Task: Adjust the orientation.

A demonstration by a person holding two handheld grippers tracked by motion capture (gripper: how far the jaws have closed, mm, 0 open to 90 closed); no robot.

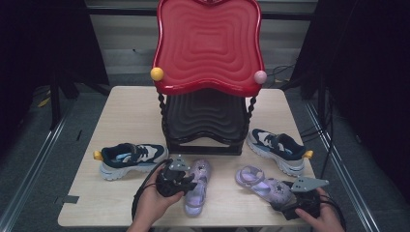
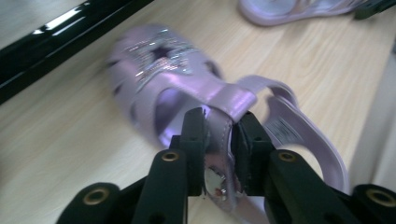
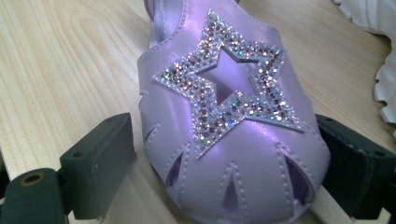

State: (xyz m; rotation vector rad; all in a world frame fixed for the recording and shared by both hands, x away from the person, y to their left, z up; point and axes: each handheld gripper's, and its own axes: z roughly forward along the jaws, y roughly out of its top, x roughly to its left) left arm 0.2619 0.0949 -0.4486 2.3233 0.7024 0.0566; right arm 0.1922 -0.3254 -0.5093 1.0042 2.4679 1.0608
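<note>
Two purple star-trimmed sandals lie on the wooden table (image 1: 125, 111) in front of a shoe rack. My left gripper (image 1: 189, 182) (image 2: 223, 122) is shut on the side strap of the left sandal (image 1: 197, 191) (image 2: 159, 70), with the strap pinched between the pads. My right gripper (image 1: 284, 197) (image 3: 226, 140) stands open astride the toe of the right sandal (image 1: 263, 183) (image 3: 224, 93). One pad sits on each side of that toe, and a thin gap shows at the left pad. Both sandals rest on the table.
The rack has a red top shelf (image 1: 208, 43) and a black lower shelf (image 1: 205, 116) at the table's middle back. A navy and white sneaker (image 1: 130, 157) lies to the left of the rack and another sneaker (image 1: 278, 147) to its right. The table's front edge is close behind both hands.
</note>
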